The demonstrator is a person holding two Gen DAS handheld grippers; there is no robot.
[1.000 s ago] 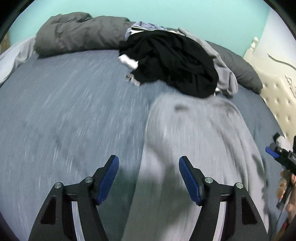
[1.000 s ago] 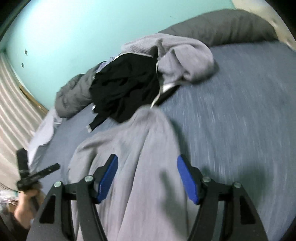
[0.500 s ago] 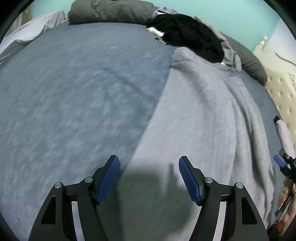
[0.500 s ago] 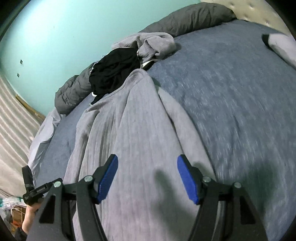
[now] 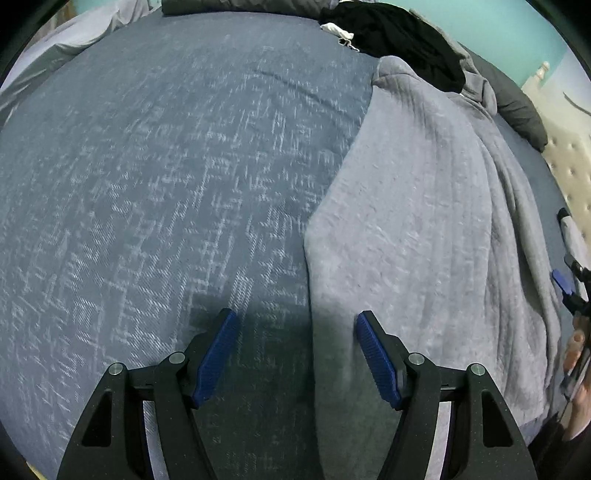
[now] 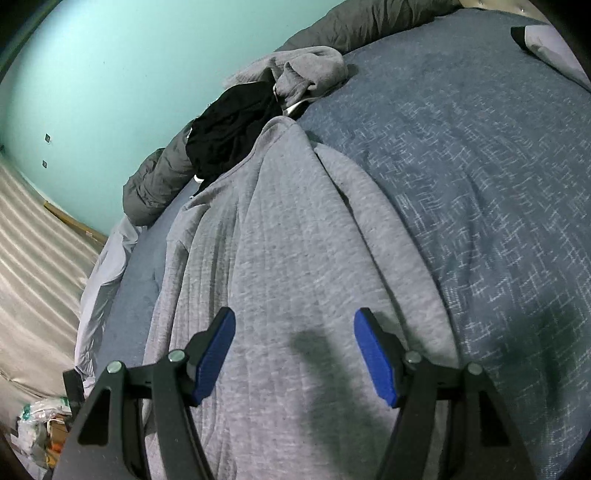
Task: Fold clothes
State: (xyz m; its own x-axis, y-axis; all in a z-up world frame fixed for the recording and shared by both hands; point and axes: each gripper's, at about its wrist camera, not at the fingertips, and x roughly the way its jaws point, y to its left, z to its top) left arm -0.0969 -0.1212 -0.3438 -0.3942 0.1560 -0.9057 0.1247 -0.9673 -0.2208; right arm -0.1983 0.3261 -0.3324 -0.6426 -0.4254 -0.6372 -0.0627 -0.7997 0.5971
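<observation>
Left gripper (image 5: 295,354): jaws wide, empty, above left edge of long light-grey knit garment (image 5: 424,236). Right gripper (image 6: 293,350): jaws wide, empty, above same garment (image 6: 295,258). Garment lies lengthwise, wrinkled, on blue-grey textured bedspread (image 5: 147,184). Far end: crumpled black garment (image 6: 229,125) touching it, grey hooded sweatshirt (image 6: 310,70) beside. Beyond: dark-grey pillows (image 6: 369,18), turquoise wall (image 6: 129,55).

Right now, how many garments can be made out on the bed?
3: a grey garment spread out under both grippers, and a black garment and grey hoodie heaped at its far end. The heap may hide more.
</observation>
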